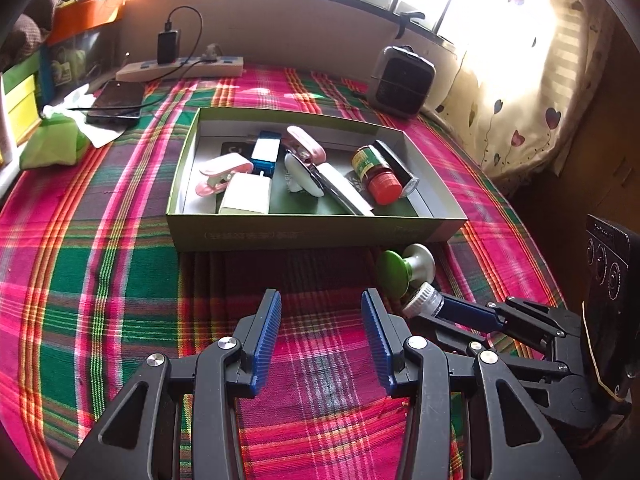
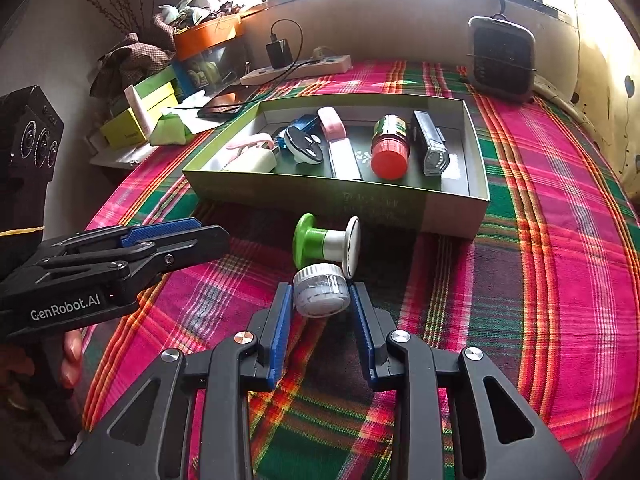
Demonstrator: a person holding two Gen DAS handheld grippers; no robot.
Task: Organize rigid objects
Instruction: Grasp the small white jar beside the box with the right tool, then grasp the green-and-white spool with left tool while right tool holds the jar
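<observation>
Lying on the plaid cloth is a small white jar [image 2: 320,296]; my right gripper [image 2: 321,288] is shut on it, one blue pad against each side. A green-and-white knob-shaped piece [image 2: 324,246] lies on its side just beyond the jar, touching it, in front of the open green box [image 2: 452,216]. The box holds a red-capped bottle [image 2: 389,152], a black lamp [image 2: 430,148], pink clips, a white charger and other small items. My left gripper [image 1: 322,300] hovers open over bare cloth, left of the jar [image 1: 422,300], nothing between its fingers.
Behind the box are a power strip [image 1: 180,68] with a charger, a dark phone [image 1: 118,102] and a small grey heater [image 1: 402,82]. Green cloth and stacked boxes crowd the left edge. A curtain hangs at the right. A hand holds the left gripper's handle.
</observation>
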